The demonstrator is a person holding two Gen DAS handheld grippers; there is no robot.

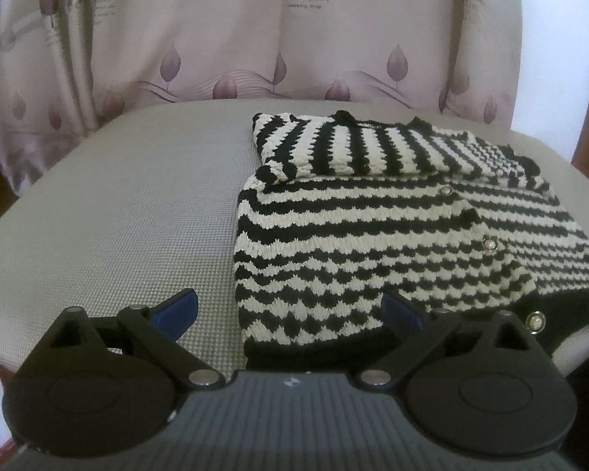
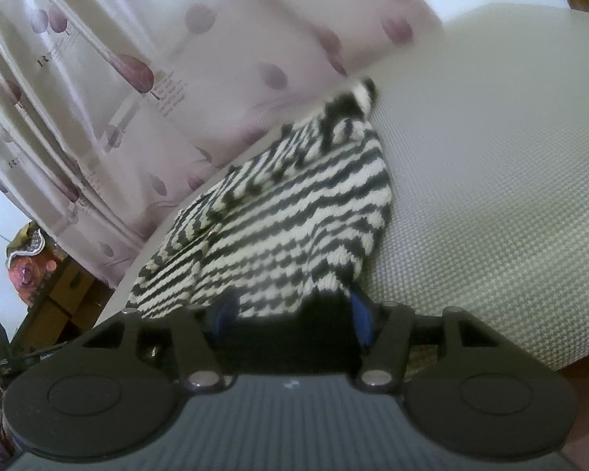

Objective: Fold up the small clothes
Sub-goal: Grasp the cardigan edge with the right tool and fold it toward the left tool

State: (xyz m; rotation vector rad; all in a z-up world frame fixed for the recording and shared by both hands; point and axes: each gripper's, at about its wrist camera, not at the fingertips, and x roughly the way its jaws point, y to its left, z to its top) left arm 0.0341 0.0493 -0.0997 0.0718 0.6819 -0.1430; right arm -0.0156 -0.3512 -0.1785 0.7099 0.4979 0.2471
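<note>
Ahead of my left gripper (image 1: 290,310) hangs a leaf-print curtain (image 1: 224,39) behind the grey mat (image 1: 117,204); nothing blocks either tool. The striped sweater (image 1: 373,227) lies right of centre, partly folded, long axis running away from me, black hem nearest. Left jaws stand spread wide, empty. My right gripper (image 2: 290,314) stands half-spread around the sweater's dark hem (image 2: 326,322).

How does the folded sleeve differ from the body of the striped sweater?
The sleeve lies on top, across the far edge; the body lies flat beneath it on the grey surface. The sleeve's stripes run toward the camera; the body's run sideways. Only the body shows buttons. Both share one black-and-white knit.
</note>
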